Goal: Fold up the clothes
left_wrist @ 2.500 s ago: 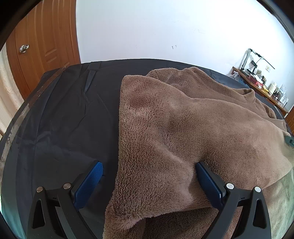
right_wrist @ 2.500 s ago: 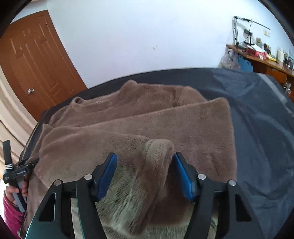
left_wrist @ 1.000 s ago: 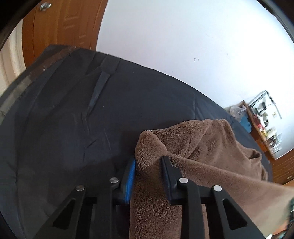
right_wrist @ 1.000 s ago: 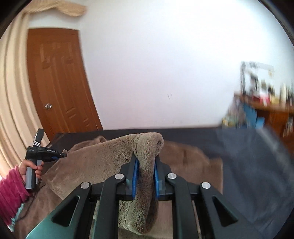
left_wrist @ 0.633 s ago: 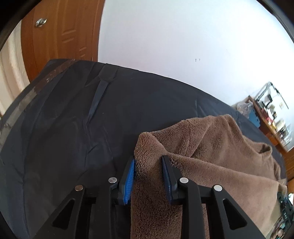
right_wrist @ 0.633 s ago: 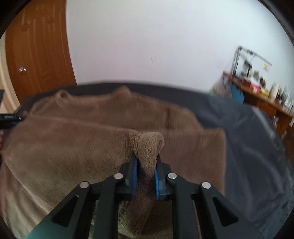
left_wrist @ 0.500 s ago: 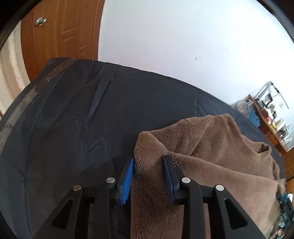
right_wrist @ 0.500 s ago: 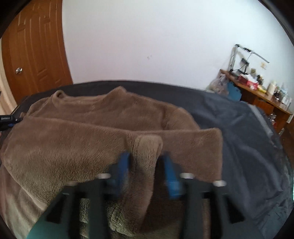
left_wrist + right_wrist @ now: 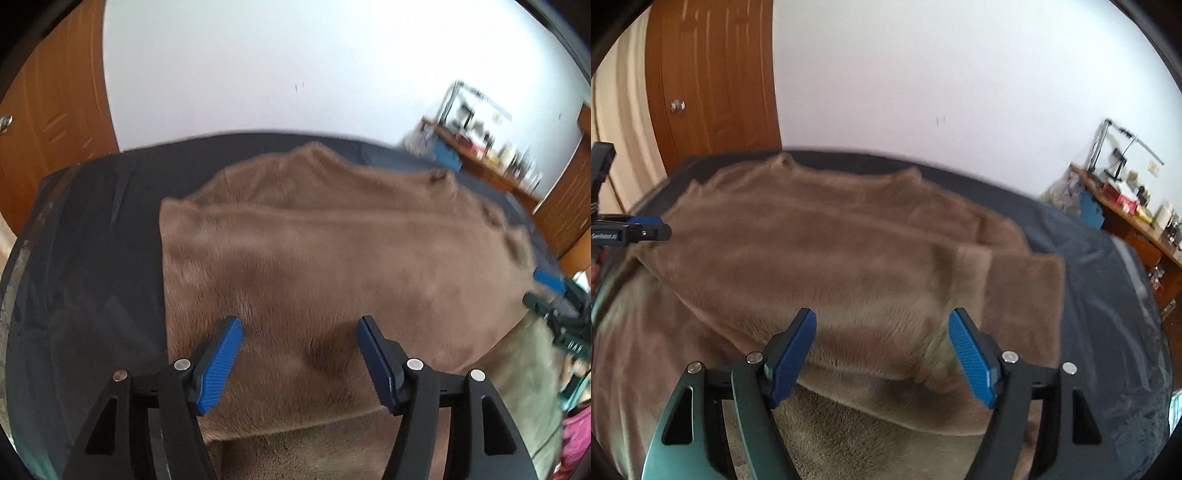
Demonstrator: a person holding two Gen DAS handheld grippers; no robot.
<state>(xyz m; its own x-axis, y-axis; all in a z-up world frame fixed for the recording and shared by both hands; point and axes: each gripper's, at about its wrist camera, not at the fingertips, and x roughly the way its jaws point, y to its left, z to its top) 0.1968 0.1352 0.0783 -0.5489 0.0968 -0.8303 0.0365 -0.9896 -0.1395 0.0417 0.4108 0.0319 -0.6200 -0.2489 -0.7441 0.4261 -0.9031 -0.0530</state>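
Brown fleece sweater (image 9: 332,258) lay flat on the dark sheet-covered bed (image 9: 92,258), plush nap, folded flap with a straight edge doubled over the body, paler pile underneath near the cameras. Left gripper (image 9: 301,354) was spread wide, ribbed blue pads (image 9: 219,360) clear of the fabric, holding nothing. Right gripper (image 9: 882,354) same: wide apart, empty. Half a second earlier both were just letting go of a pinched fleece fold; fold had dropped flat. Both views motion-blurred.

Bright even daylight, motion blur across both views, fisheye bending, dark vignetted corners
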